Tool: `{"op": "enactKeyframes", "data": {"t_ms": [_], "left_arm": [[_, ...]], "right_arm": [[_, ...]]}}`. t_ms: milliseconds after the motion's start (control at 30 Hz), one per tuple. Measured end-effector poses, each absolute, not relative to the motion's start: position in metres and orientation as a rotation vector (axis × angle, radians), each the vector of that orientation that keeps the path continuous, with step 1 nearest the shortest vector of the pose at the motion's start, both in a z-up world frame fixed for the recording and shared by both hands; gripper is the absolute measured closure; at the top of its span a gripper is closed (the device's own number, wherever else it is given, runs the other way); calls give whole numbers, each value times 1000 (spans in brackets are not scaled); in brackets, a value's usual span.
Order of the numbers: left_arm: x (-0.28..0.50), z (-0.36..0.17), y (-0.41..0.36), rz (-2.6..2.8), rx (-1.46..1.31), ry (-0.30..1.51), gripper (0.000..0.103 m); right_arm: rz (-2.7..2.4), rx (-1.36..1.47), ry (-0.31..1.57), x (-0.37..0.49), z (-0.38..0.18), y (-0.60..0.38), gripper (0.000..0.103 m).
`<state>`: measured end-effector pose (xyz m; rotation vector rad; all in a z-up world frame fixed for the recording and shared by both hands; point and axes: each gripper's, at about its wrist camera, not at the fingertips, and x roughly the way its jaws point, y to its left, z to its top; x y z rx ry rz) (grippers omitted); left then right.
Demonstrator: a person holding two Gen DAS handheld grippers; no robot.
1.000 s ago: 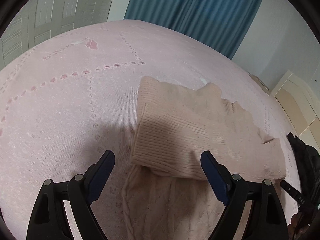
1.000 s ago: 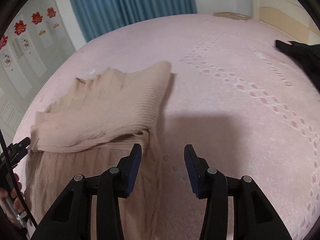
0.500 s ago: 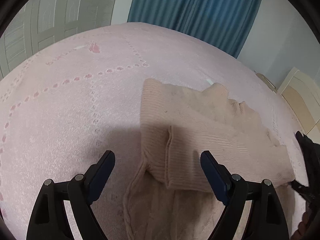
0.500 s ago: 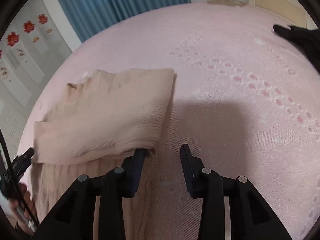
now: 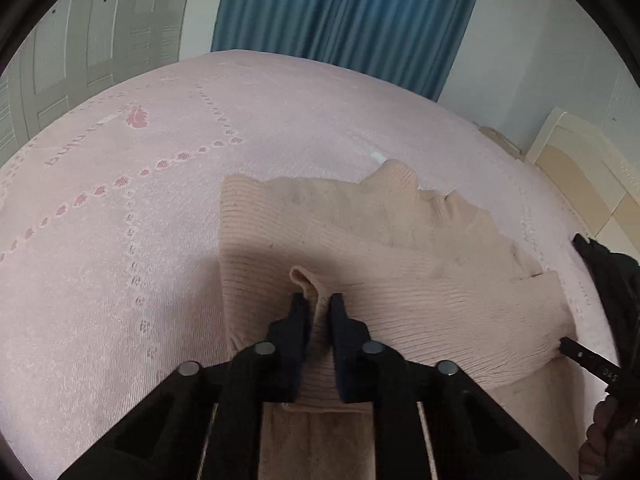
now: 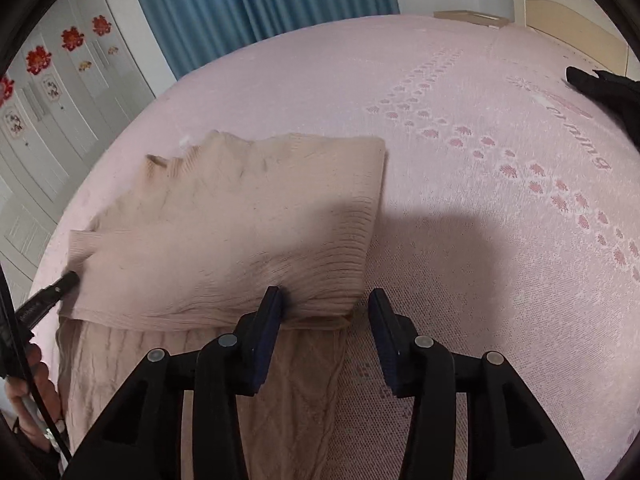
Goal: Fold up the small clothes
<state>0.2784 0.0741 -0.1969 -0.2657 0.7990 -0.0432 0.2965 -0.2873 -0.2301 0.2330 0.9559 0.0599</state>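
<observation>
1. Sweater [image 5: 392,264]: beige knit, lying on the pink bedspread [image 5: 120,280], near the edge closest to the cameras. Collar end points away toward the blue curtain [image 5: 344,20].
2. Fold state: the ribbed part lies doubled over the cable-knit body, so at least one fold appears done. The cable-knit panel below it is uncovered, and the outline is ragged at the collar.
3. Left gripper [image 5: 318,312]: fingers pressed together, pinching a raised ridge of the ribbed fabric at the near edge of the folded layer.
4. Right gripper [image 6: 325,306]: jaws opening, fingers spread. The near right corner of the folded layer sits between them; the left pad touches the cloth, the right pad stands clear over the bedspread. No grip.
5. Judgement: roughly midway. Left to do: secure the right corner, carry this edge over for another fold, square the bundle.
6. Black cloth [image 6: 604,88] at far right of the bed, untouched.
</observation>
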Motion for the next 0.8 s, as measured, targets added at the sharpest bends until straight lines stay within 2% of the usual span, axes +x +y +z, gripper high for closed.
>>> {"op": "enactKeyframes", "data": {"t_ms": [233,433,533,600,633,700,800], "left_arm": [[293,-179,78,-15,-238,725,95],[295,-203,67,23,-165,823,90],[287,-199,67,9,-193,814,73],[280,-199,64,8,-190,819,57],[275,-200,61,9,-172,819,54],[265,-200,54,12,-132,819,42],[247,-196,53,30,-122,818,40]], "right_arm": [[78,305,893,294,-222,-297,58],[43,284,941,303,-232,-293,54],[39,264,940,301,-232,-292,54],[42,276,934,299,-230,-294,54],[43,281,930,297,-228,-295,54],[53,292,911,291,-223,-298,54],[32,256,866,277,-212,-299,54]]}}
